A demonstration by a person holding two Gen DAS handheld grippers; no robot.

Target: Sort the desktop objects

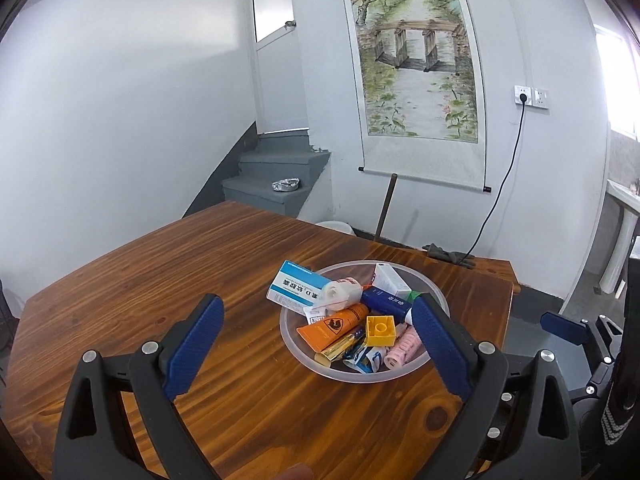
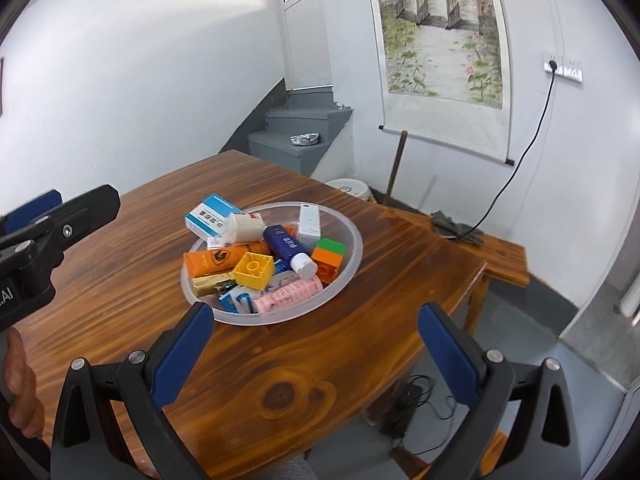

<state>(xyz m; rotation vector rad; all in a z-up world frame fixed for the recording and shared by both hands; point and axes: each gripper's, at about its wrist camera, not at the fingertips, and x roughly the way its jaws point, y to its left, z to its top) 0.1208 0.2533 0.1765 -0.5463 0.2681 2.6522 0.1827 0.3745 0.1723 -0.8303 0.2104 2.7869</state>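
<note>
A clear plastic bowl stands on the wooden table, heaped with several small objects: a blue-white medicine box, an orange tube, a yellow brick, a dark blue bottle, a pink roll and an orange-green brick. My left gripper is open and empty, just before the bowl. My right gripper is open and empty, near the bowl's front rim.
The table's right edge drops off close behind the bowl. A wooden bench with a dark glove stands beyond it. Grey stairs and a hanging scroll painting are behind. The left gripper shows at the right wrist view's left edge.
</note>
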